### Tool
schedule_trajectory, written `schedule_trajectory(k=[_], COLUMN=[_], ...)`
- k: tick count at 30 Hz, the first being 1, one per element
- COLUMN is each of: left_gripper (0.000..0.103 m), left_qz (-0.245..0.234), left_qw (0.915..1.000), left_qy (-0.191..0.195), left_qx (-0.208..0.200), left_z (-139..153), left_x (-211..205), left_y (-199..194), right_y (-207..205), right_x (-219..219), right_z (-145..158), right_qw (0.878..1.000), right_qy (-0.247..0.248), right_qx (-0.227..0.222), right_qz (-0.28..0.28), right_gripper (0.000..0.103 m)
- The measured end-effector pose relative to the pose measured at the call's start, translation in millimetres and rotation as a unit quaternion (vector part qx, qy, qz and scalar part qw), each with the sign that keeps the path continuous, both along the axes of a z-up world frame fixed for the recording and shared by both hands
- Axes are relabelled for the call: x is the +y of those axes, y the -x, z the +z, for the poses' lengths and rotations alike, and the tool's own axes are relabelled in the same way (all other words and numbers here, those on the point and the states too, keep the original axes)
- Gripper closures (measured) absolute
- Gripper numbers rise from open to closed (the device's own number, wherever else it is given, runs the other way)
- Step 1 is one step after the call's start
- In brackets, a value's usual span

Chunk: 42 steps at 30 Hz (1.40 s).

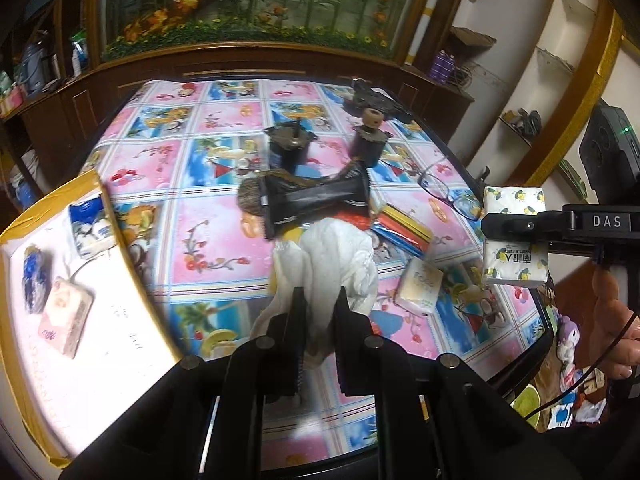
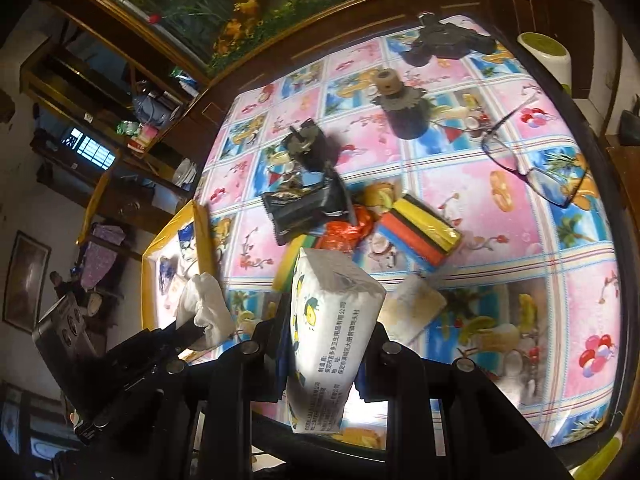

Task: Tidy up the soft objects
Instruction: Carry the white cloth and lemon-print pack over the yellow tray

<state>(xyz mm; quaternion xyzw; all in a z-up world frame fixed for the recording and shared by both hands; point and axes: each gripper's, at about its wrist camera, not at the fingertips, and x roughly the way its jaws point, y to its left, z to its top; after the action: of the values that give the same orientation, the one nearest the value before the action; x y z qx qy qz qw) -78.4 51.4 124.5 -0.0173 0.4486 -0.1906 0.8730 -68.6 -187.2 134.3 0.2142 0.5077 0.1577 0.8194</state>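
Observation:
My left gripper [image 1: 320, 300] is shut on a crumpled white cloth [image 1: 324, 260], held above the patterned tablecloth [image 1: 216, 240]. In the right wrist view that cloth [image 2: 206, 308] hangs near the corner of the yellow-edged box [image 2: 200, 220]. My right gripper [image 2: 328, 320] is shut on a white tissue pack with lemon print [image 2: 332, 320]. The left wrist view shows this pack [image 1: 514, 236] in the air at the table's right edge. The box [image 1: 92, 184] holds a blue tissue pack [image 1: 92, 228], a pink one [image 1: 66, 316] and a blue-white item [image 1: 34, 276].
On the table lie a black packet [image 1: 316, 200], a striped sponge pack [image 1: 404, 228], a pale tissue pack [image 1: 420, 286], an orange wrapper [image 2: 348, 232], glasses [image 2: 532, 160] and dark metal parts [image 1: 368, 136]. A hand [image 1: 616, 320] shows at the right.

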Motion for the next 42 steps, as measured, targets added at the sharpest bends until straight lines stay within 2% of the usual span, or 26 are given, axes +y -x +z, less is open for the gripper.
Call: schedule_trajectory(k=[7, 15, 26, 33, 39, 42], left_gripper=[0.091, 0.091, 0.091, 0.091, 0.091, 0.084], left_qz=[0.056, 0.121, 0.209, 0.222, 0.227, 0.226], left_qw=[0.9984, 0.9926, 0.9772, 0.9730, 0.9707, 0.9703], left_qy=[0.009, 0.003, 0.000, -0.005, -0.007, -0.006], left_qx=[0.002, 0.011, 0.038, 0.061, 0.080, 0.087], left_z=[-0.1, -5.3, -22.4, -42.3, -57.5, -62.1], left_x=[49.9, 112.8, 203.6, 224.4, 231.8, 233.7], left_y=[8.7, 22.5, 36.1, 32.8, 28.2, 27.4], right_y=[-9.8, -17.7, -22.0, -36.3, -42.4, -44.2], right_x=[54.2, 123.6, 242.6, 304.9, 335.8, 342.2], right_z=[-2.8, -14.9, -35.7, -70.3, -101.9, -106.0], right_qw=[0.998, 0.992, 0.970, 0.959, 0.950, 0.950], right_qy=[0.007, 0.008, 0.035, 0.054, 0.078, 0.094], right_qx=[0.000, 0.007, 0.008, 0.039, 0.068, 0.059], right_qz=[0.059, 0.128, 0.239, 0.277, 0.293, 0.291], right_gripper=[0.076, 0.076, 0.076, 0.076, 0.075, 0.074])
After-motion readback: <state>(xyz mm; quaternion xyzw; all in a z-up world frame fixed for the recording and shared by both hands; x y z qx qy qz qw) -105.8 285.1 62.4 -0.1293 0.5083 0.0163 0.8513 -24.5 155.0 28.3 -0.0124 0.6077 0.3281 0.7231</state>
